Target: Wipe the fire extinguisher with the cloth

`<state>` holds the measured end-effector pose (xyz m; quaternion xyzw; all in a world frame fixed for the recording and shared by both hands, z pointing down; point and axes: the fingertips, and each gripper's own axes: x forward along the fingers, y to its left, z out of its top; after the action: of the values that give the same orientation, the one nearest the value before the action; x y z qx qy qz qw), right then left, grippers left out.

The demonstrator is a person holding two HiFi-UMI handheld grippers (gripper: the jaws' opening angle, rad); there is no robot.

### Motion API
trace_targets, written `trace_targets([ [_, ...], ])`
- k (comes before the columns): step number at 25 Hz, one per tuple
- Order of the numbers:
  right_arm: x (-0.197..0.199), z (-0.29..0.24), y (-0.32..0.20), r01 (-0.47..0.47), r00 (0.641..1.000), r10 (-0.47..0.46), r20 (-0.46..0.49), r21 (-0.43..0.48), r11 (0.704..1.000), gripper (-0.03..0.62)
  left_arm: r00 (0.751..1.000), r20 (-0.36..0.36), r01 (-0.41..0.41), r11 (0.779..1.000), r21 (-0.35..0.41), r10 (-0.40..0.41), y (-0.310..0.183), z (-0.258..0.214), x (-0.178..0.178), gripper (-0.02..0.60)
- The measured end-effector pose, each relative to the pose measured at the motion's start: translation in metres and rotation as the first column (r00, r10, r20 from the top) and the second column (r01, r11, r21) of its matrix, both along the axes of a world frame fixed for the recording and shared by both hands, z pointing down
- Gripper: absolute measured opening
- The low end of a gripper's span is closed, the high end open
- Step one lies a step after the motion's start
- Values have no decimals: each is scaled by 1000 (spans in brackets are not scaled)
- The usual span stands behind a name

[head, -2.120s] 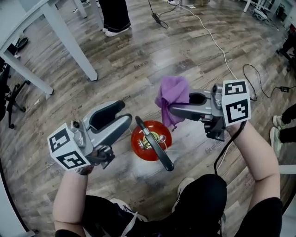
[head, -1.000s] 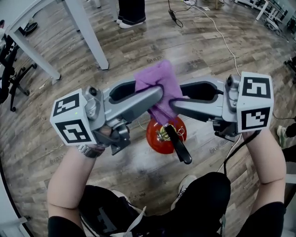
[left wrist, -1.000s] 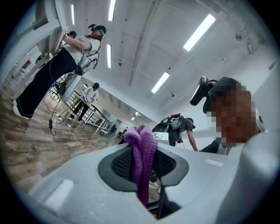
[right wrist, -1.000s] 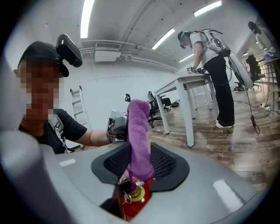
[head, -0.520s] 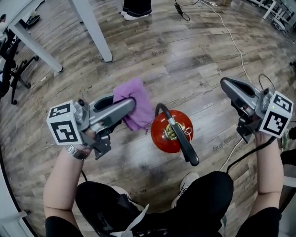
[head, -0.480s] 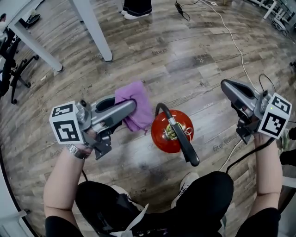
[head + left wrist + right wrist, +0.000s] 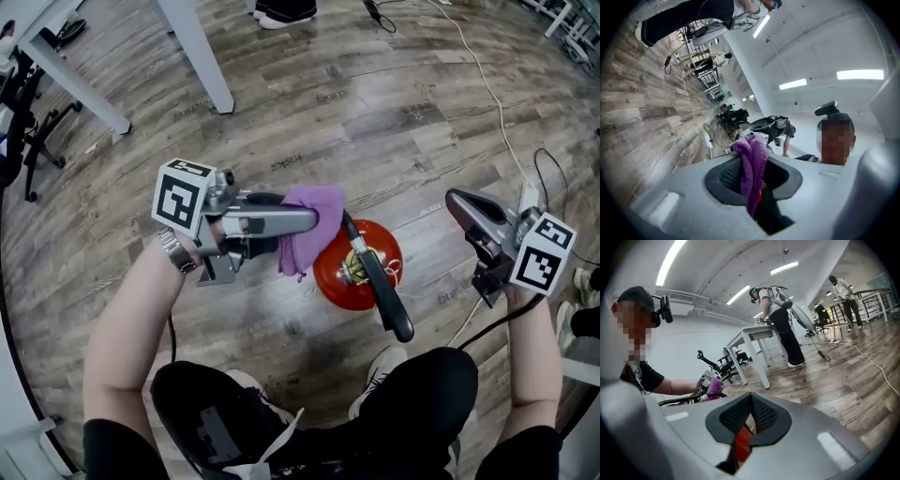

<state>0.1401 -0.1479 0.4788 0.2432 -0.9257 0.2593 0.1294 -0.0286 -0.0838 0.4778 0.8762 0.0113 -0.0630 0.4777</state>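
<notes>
The red fire extinguisher (image 7: pixel 333 278) stands on the wood floor below me, its black handle (image 7: pixel 381 292) pointing toward my legs. My left gripper (image 7: pixel 315 221) is shut on a purple cloth (image 7: pixel 300 251), which hangs against the extinguisher's upper left side. In the left gripper view the cloth (image 7: pixel 753 171) droops between the pads. My right gripper (image 7: pixel 457 200) hovers to the right of the extinguisher, apart from it, shut and empty. In the right gripper view, red (image 7: pixel 743 442) shows through the slit below its closed tips (image 7: pixel 750 400), and the cloth (image 7: pixel 714 386) appears far off.
White table legs (image 7: pixel 199 52) stand at the upper left, with an office chair (image 7: pixel 17 122) beyond them. A white cable (image 7: pixel 487 84) and a black cable (image 7: pixel 555 176) cross the floor at the right. My own shoe (image 7: pixel 373 377) is just below the extinguisher. Other people stand farther off.
A second ago both grippers met at the cloth above the extinguisher. The left has since dropped, rolled and carried the cloth to the extinguisher's left side; the right has swung out right and lower, empty.
</notes>
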Motion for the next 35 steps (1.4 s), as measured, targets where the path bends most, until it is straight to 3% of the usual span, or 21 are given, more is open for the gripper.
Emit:
trace_targets([
  [3,2,5,1,1,1000,-1,5,-13,1000,5,999,44,31,999,-8,-30,-6,17,6,80],
  [6,5,15,0,-5,1000,5,10,-34,999,5,990,45,131,991,9,-131,-11,29,2,80],
  [8,7,24,-1,-15,1000,16,19,-55,998,5,975,64,215,977,4,-215,-13,45,-3,80],
  [10,8,34,-1,-22,999,24,29,-76,997,5,948,128,297,955,-11,-293,-9,74,-7,78],
  [14,8,58,0,-35,998,40,48,-117,992,5,860,304,451,889,-75,-411,1,163,-13,78],
  [18,13,76,2,-42,997,52,61,-156,987,5,735,455,611,782,-121,-504,14,256,-22,78],
  [21,22,87,5,-59,995,73,69,-180,982,5,673,534,682,709,-179,-512,26,314,-21,78],
  [24,28,101,9,-74,994,90,67,-210,975,5,624,602,715,674,-184,-497,38,360,-24,80],
  [27,32,110,16,-79,994,95,61,-230,970,5,613,577,751,625,-212,-540,41,371,-26,81],
  [29,34,110,19,-82,993,98,59,-234,969,5,619,557,757,610,-234,-554,40,366,-26,81],
  [35,32,101,24,-81,993,96,66,-210,974,5,680,459,719,641,-268,-572,37,313,-18,81],
])
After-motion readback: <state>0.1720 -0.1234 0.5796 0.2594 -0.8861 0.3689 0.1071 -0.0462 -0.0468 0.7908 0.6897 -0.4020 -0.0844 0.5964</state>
